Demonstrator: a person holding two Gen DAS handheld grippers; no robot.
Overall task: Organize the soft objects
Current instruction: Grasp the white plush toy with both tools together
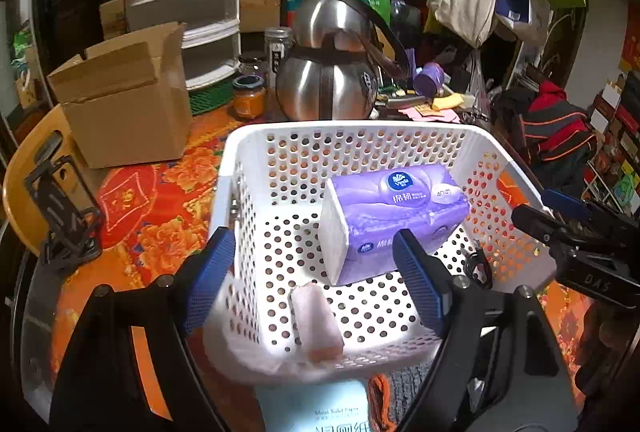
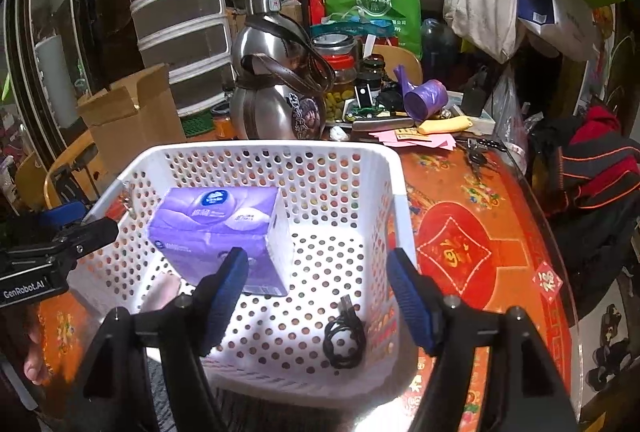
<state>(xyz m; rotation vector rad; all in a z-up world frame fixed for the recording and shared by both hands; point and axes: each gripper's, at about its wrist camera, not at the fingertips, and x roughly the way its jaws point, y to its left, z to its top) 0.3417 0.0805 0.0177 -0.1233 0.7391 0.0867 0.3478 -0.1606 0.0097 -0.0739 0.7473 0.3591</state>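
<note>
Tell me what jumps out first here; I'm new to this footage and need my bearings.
A white basket with holes sits mid-table, holding a purple tissue pack, a coiled black cable and a small pink roll. Behind it stands a shiny steel kettle, with a cardboard box to its left. Both the left hand-held gripper and the right hand-held gripper hang open over the basket's near edge, above the red-orange flowered tablecloth.

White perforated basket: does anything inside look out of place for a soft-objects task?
Yes: a coiled black cable lies on the white perforated basket floor beside the purple tissue pack; it is hardly soft goods.
</note>
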